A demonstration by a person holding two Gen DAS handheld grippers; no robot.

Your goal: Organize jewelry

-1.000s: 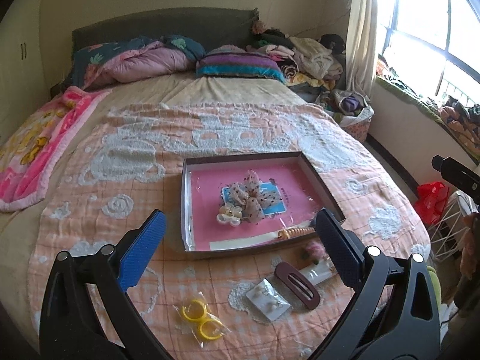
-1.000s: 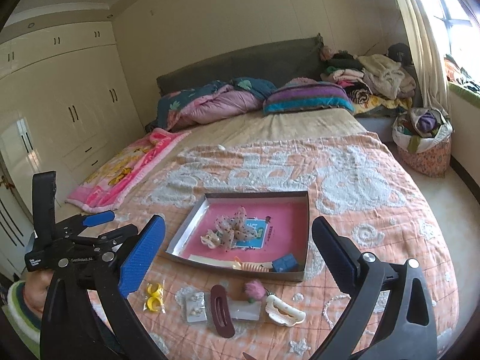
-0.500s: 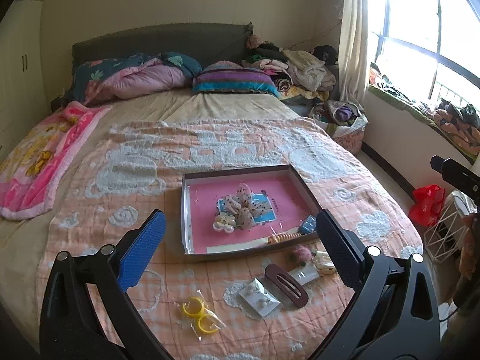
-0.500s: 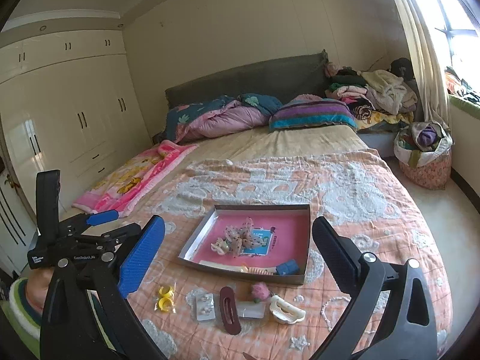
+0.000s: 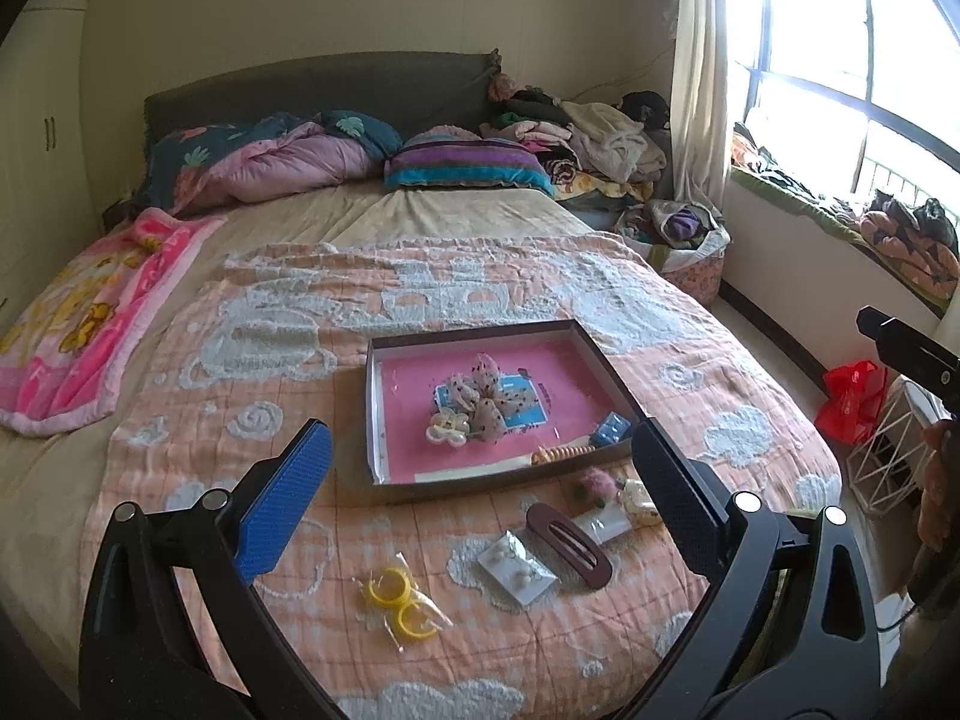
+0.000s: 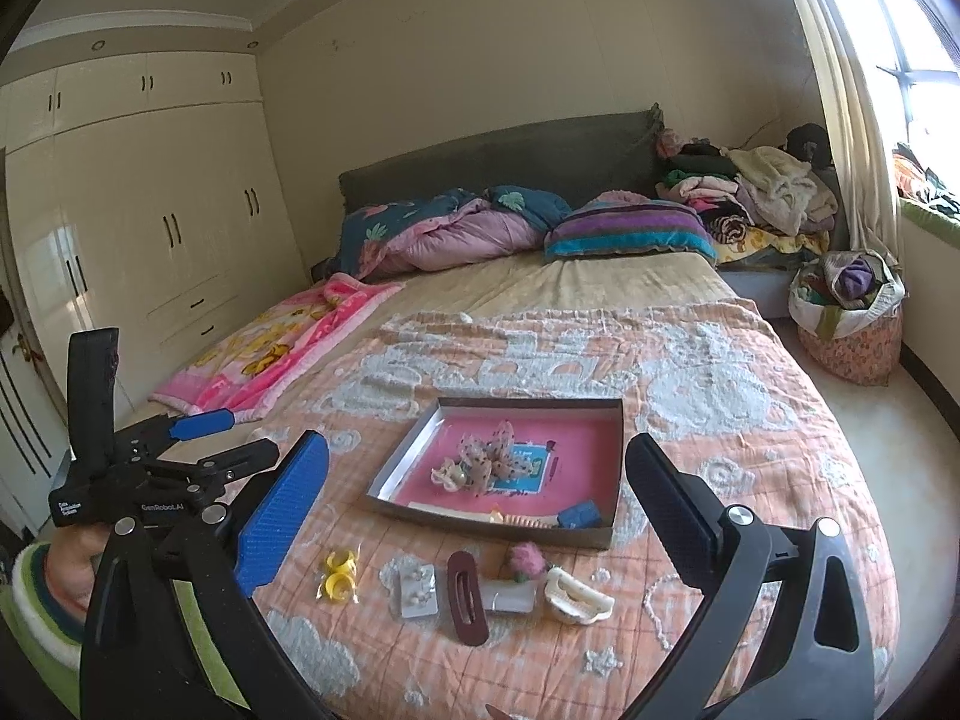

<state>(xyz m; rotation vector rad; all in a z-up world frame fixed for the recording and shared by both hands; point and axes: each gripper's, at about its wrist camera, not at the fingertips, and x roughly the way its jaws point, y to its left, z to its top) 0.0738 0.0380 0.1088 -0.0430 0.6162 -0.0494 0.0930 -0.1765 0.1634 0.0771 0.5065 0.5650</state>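
Observation:
A shallow tray (image 5: 474, 330) with a pink floor lies on the orange bedspread. It holds a spotted bow (image 5: 486, 396), a white clip (image 5: 447, 429), a comb (image 5: 558, 454) and a blue piece (image 5: 612, 429). On the spread in front of the tray lie bagged yellow rings (image 5: 399, 597), an earring card (image 5: 517, 567), a brown hair clip (image 5: 567, 543), a pink pom (image 5: 594, 486) and a cream claw clip (image 6: 576, 597). My left gripper (image 5: 480, 450) is open, empty and high above these items. My right gripper (image 6: 477, 456) is likewise open and empty above the tray (image 6: 528, 402).
Pillows and a folded quilt (image 5: 288, 162) sit at the headboard, and a pink blanket (image 5: 90, 324) lies on the left. Piled clothes (image 6: 762, 192) and a laundry basket (image 6: 852, 324) stand at the right, wardrobes (image 6: 150, 228) along the left wall. A sleeve shows at the lower left.
Both grippers have drawn up and back from the bed, so the tray and loose items look smaller and farther. Both stay open, and nothing on the bed has moved.

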